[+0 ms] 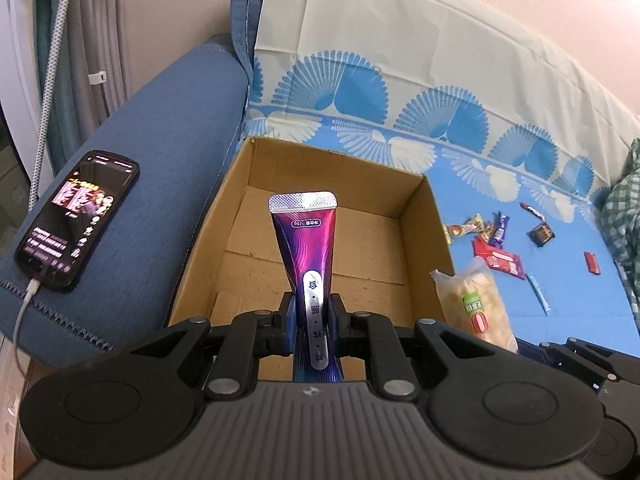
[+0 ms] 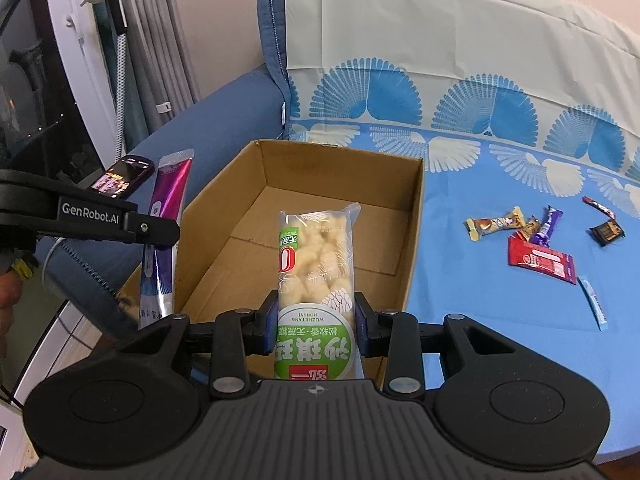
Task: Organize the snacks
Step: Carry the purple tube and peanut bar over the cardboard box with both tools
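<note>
I've got the left tongs (image 1: 313, 316) clamped on the purple tube (image 1: 305, 240) and the right tongs (image 2: 316, 318) clamped on the puffed-snack bag (image 2: 316, 256), both pointing long-axis forward over the empty cardboard box (image 2: 412, 216) directly ahead, below.

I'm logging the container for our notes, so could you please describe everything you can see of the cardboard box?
The cardboard box is a brown, corrugated, open-topped carton with four upright walls and bottom flaps meeting in seams. It looks empty. It sits on the blue patterned cover, its left side against the blue sofa arm. The purple pouch and the clear snack bag are held over it, neither inside yet.
</note>
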A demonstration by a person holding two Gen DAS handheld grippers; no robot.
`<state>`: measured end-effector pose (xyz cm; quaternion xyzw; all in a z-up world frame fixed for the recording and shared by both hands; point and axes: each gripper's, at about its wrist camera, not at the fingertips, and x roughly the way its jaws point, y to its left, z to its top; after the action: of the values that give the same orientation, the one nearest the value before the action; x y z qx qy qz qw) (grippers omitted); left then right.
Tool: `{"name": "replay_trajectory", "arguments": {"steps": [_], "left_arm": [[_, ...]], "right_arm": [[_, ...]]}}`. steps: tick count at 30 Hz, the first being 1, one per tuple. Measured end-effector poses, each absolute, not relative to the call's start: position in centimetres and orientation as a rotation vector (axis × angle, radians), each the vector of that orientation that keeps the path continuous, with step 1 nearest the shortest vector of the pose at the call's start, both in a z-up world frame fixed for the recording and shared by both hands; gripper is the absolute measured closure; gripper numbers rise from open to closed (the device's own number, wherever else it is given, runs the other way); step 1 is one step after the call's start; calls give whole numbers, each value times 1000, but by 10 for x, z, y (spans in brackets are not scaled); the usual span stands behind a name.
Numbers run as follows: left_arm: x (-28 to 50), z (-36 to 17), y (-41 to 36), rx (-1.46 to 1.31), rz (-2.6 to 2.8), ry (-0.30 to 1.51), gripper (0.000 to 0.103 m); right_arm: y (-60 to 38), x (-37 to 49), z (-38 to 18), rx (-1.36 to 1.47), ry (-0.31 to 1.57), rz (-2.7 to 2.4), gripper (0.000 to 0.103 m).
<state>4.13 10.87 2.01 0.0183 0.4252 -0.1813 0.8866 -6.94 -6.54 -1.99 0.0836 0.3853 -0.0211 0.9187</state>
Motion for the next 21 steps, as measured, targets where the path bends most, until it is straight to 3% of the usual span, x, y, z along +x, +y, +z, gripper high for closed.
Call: {"name": "replay_trajectory", "arguments": {"steps": [21], "left_arm": [[120, -47, 79, 121, -352, 993, 86]], "right_arm": [[-87, 12, -83, 221, 888, -45, 65]]}}
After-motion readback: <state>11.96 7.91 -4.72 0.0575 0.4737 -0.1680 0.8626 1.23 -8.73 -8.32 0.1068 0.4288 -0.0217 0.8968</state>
